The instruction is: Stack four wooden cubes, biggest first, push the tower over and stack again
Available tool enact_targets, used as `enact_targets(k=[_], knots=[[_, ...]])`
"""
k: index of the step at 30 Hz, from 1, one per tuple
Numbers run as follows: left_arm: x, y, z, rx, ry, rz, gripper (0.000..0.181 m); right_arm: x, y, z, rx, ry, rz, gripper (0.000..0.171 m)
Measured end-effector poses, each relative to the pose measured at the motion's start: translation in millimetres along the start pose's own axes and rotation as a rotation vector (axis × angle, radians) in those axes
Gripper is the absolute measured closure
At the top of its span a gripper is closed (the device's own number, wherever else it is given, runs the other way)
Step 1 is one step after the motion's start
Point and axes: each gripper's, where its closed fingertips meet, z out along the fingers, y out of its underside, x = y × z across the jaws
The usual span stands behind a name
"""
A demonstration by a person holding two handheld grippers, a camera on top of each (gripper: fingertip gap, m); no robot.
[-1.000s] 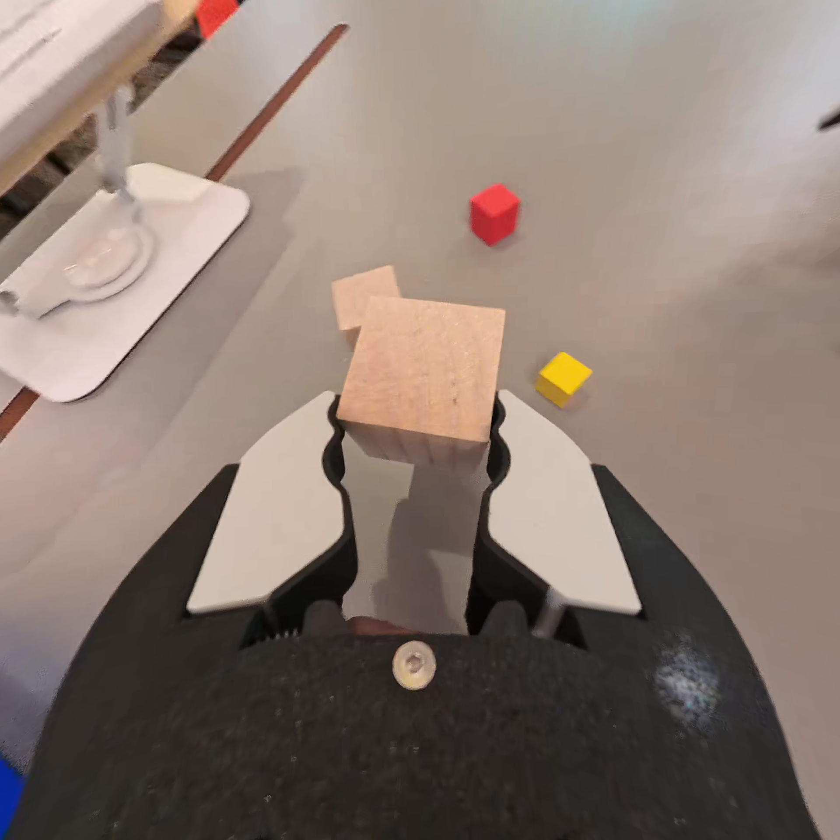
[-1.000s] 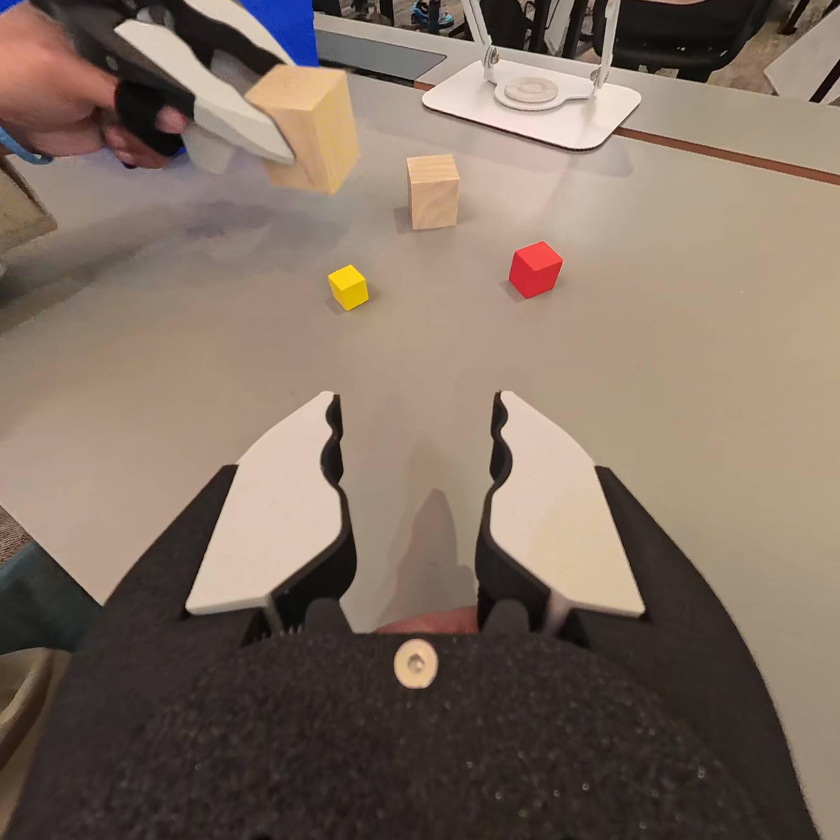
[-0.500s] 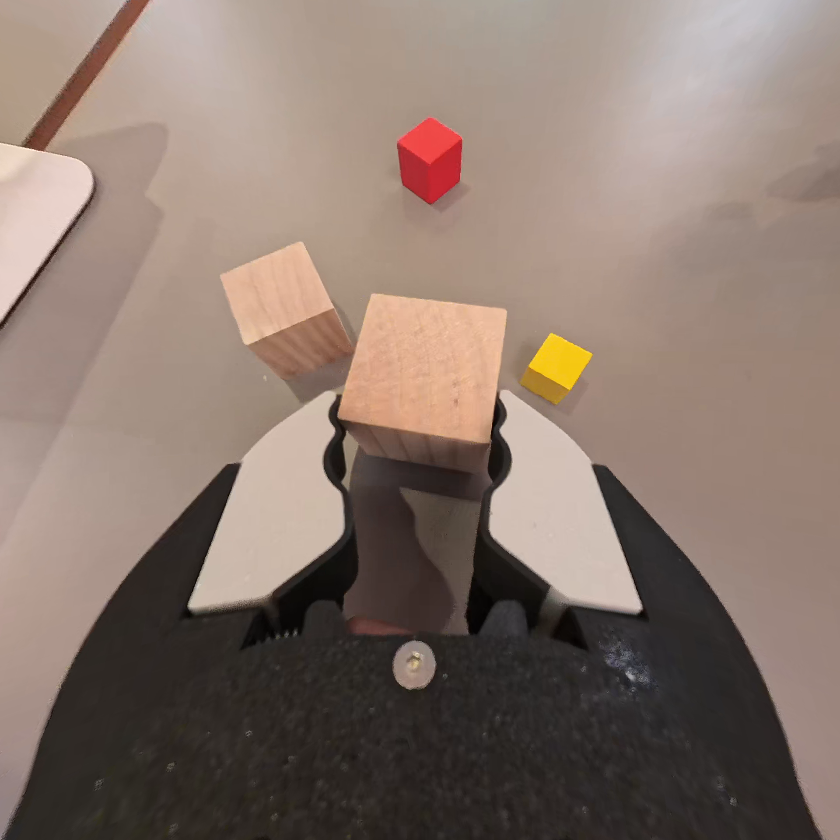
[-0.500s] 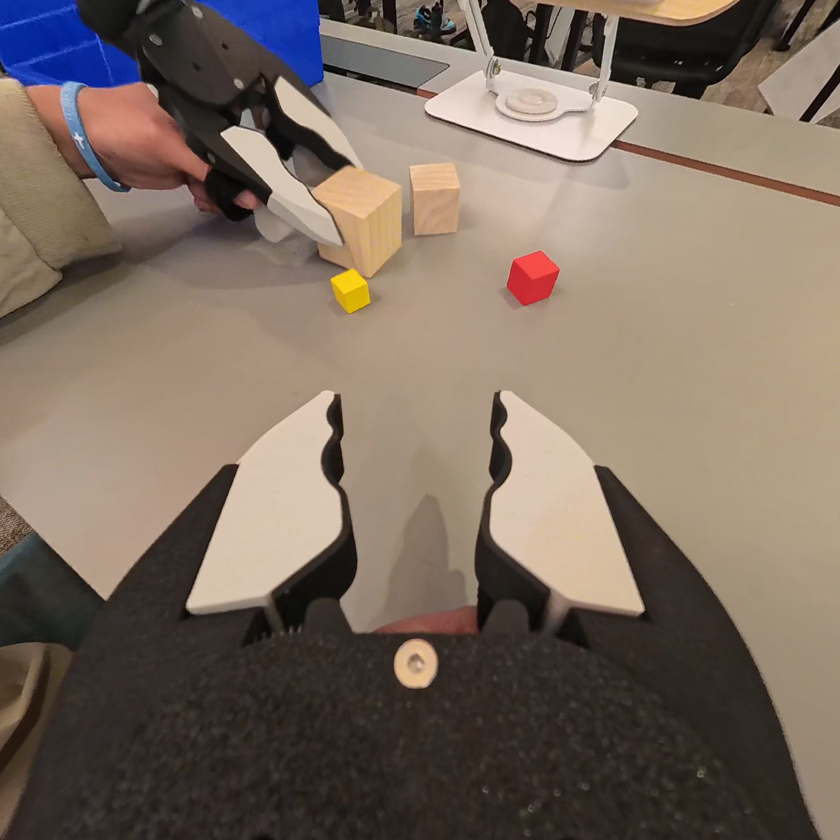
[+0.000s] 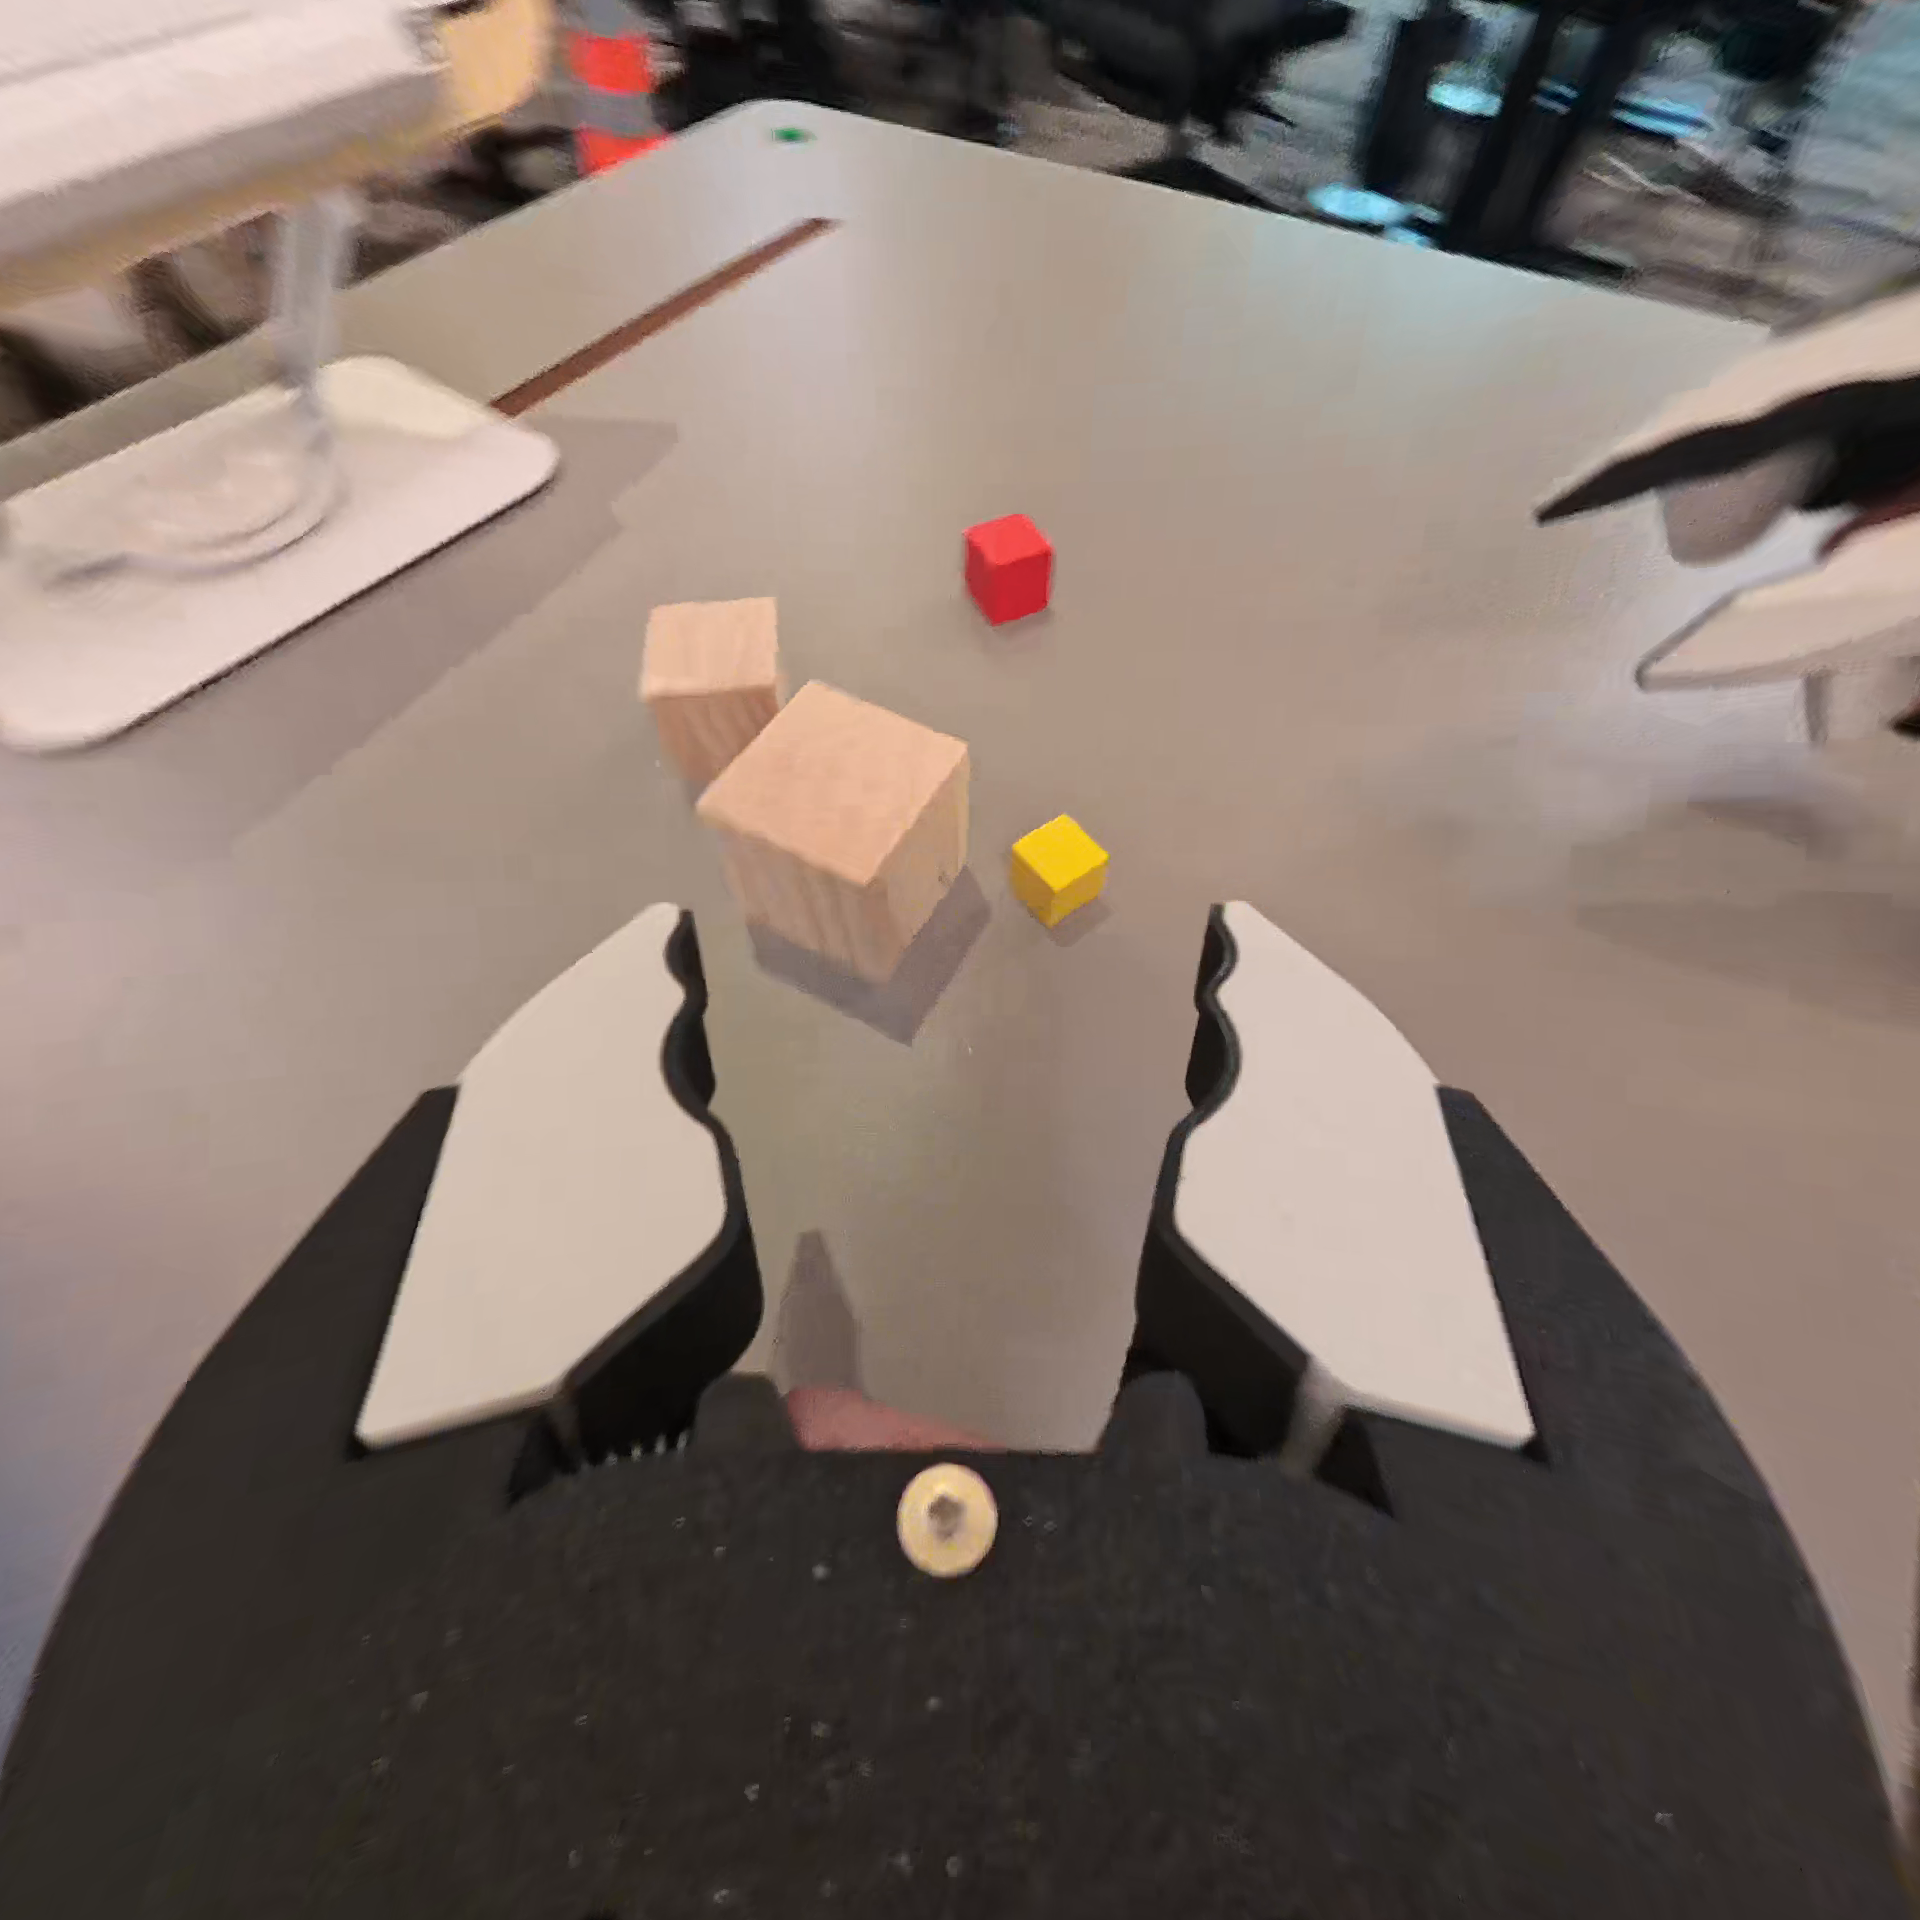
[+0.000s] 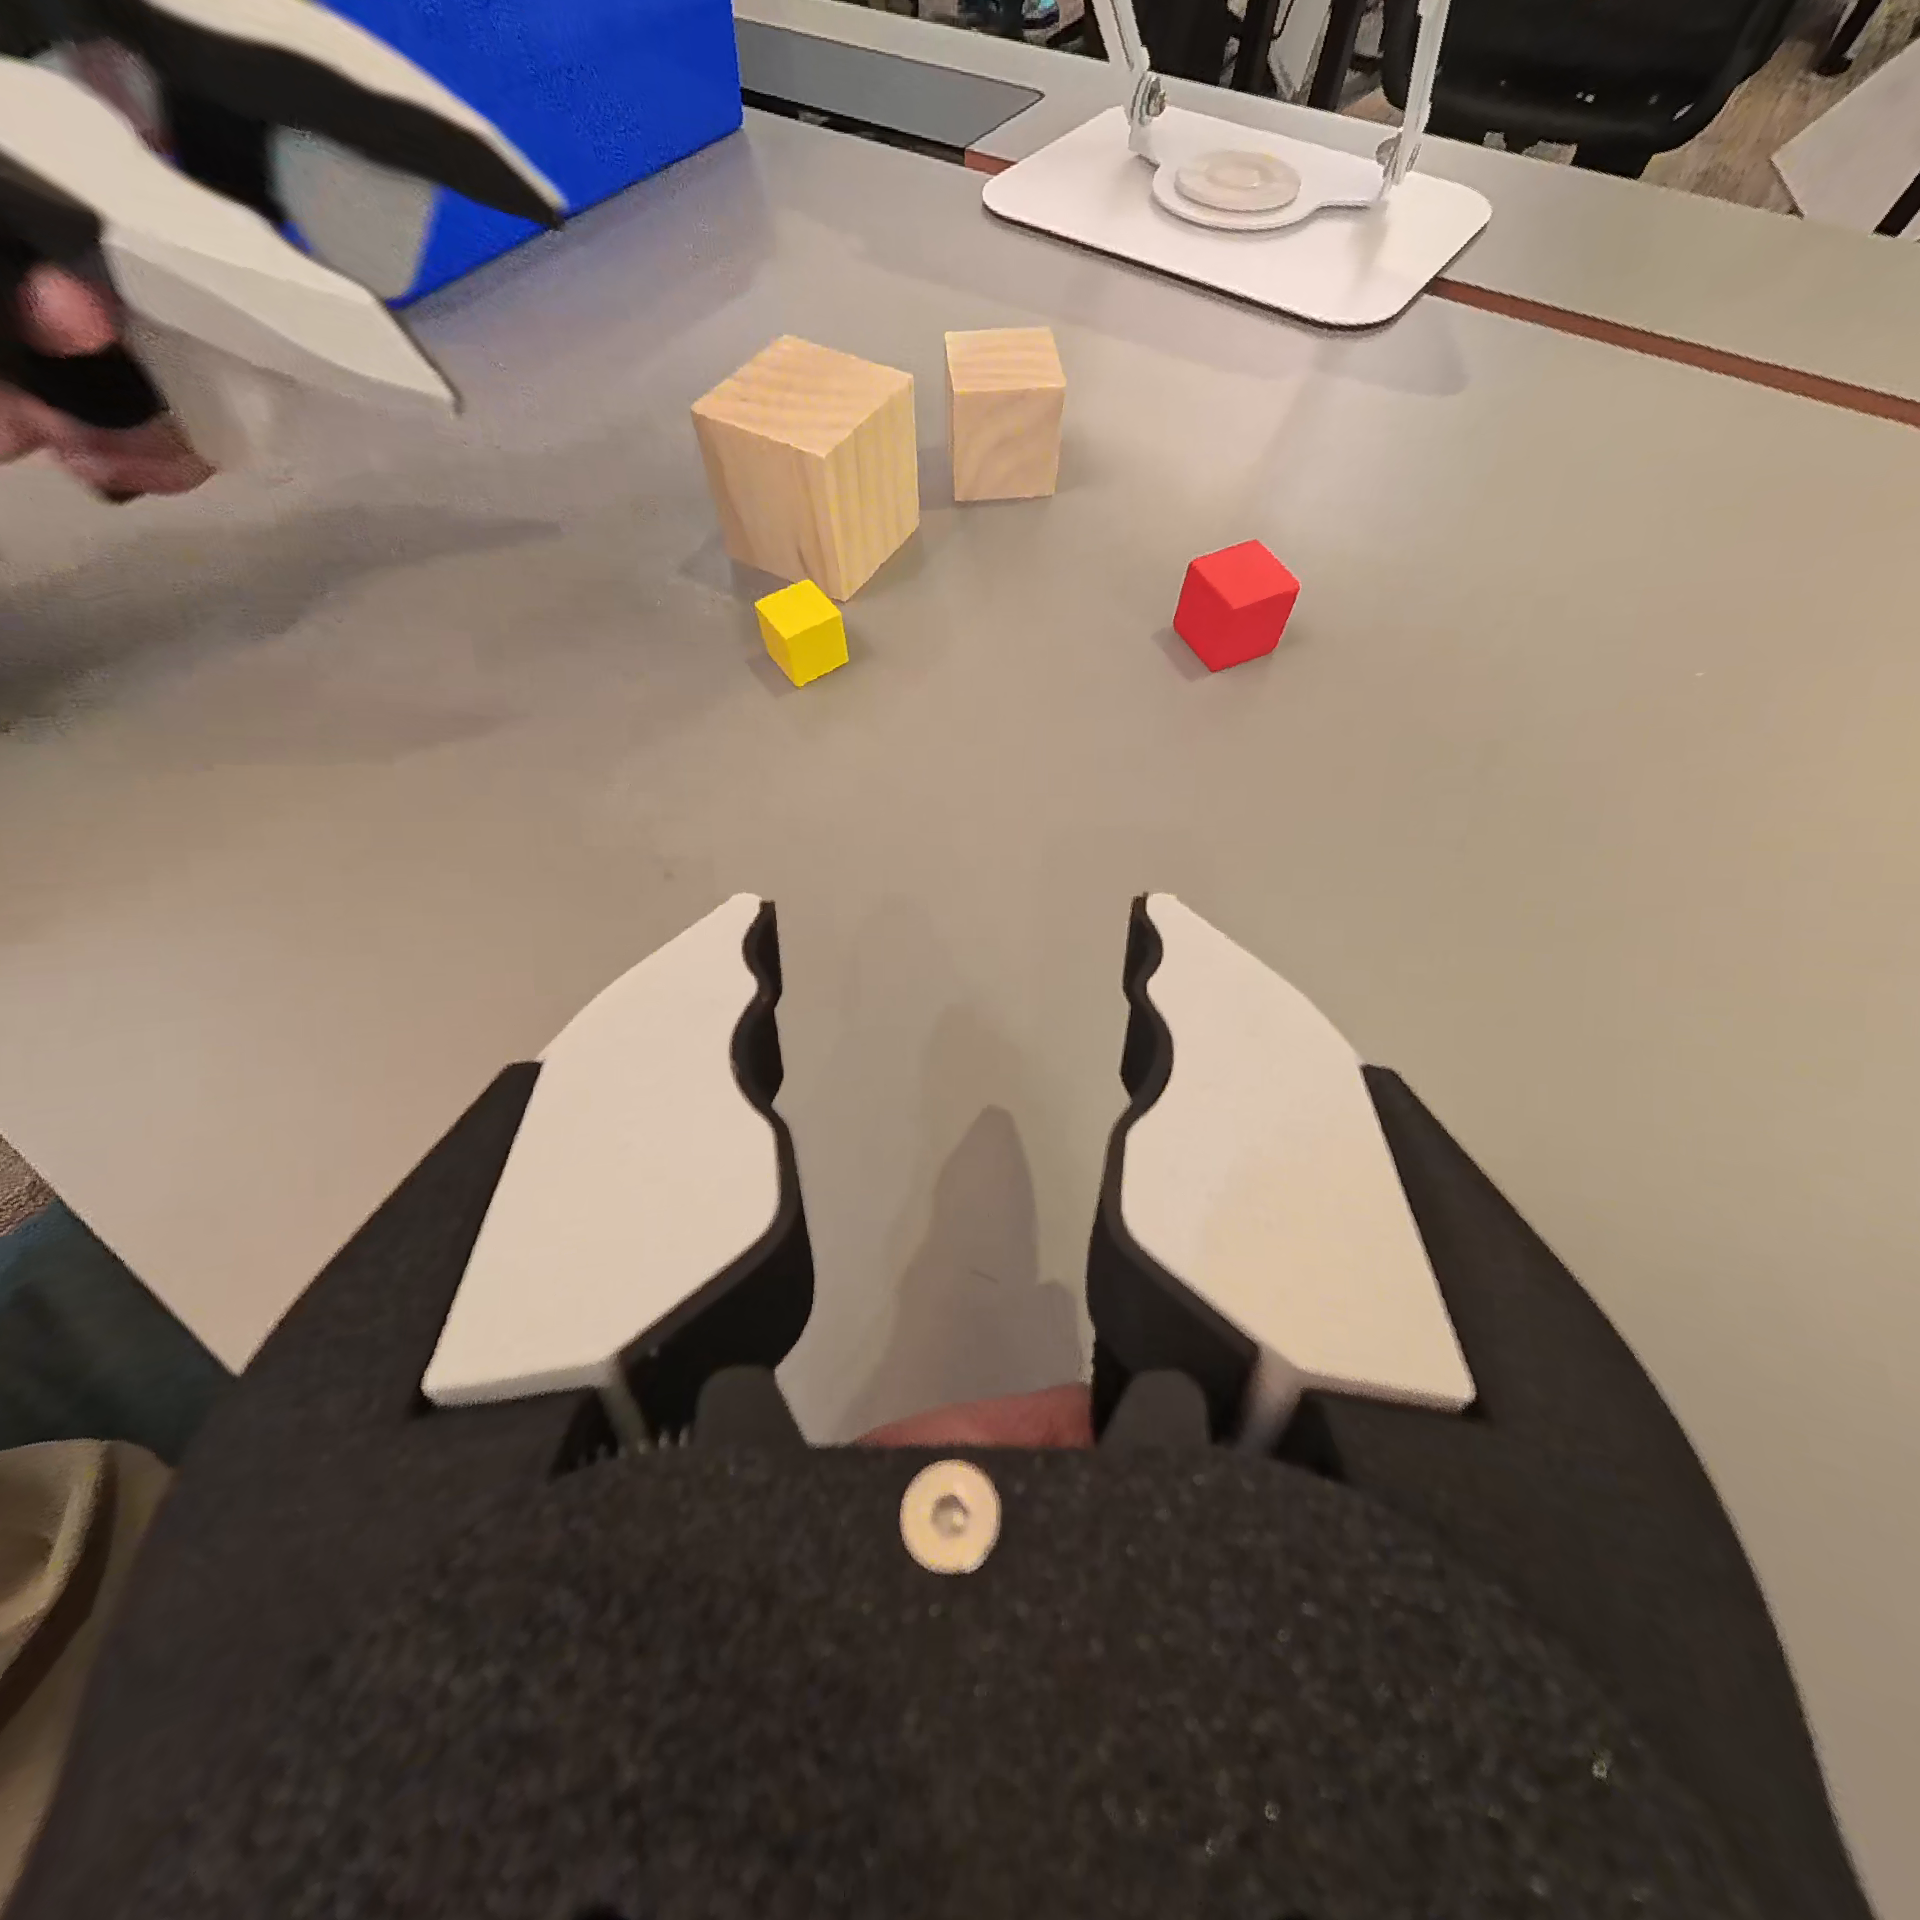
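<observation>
Ahead of the left gripper (image 5: pixel 945 914), whose fingers gape empty, the big cube (image 5: pixel 842 821) sits on the table (image 5: pixel 1299 416), clear of both tips. Right gripper (image 6: pixel 951 909) also spread, empty.

grey table (image 6: pixel 1455 831), blue bin (image 6: pixel 582 94), white stand base (image 6: pixel 1247 239)

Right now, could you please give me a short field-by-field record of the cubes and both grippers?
largest cube: plain wood, standing on the grey table, released
second cube: plain wood, just behind it
red cube, apart, off to one side
yellow cube, smallest, close to the largest
stack: none yet
left gripper: open, empty
right gripper: open, empty
</observation>
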Motion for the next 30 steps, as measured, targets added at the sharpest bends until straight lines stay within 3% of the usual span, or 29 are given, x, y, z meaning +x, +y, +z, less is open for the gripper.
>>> enact_targets(k=[6, 9, 14, 18, 22, 30], knots=[[37.1, 32.3, -48.8, 0.154, -0.298, -0.215, 0.099, -1.9, -9.1, 10.1, 0.012, -0.049, -0.151, 0.1], [49.1, 36.5, -60.4, 0.203, -0.353, -0.248, 0.101, 0.2, -30.7, 26.5, -0.001, -0.135, -0.369, 0.104], [60.7, 35.0, -59.0, 0.205, -0.378, -0.196, 0.102, 9.0, -88.1, 77.1, -0.091, -0.331, -0.823, 0.099], [65.4, 36.1, -51.6, 0.18, -0.35, -0.19, 0.104, 8.5, -111.0, 133.0, -0.257, -0.472, -1.082, 0.107], [67.4, 36.8, -49.3, 0.174, -0.312, -0.204, 0.104, 22.3, -102.2, 184.8, -0.453, -0.523, -1.337, 0.109], [74.3, 38.8, -43.6, 0.145, -0.256, -0.192, 0.104, 23.5, -82.0, 228.4, -0.594, -0.627, -1.461, 0.105]])
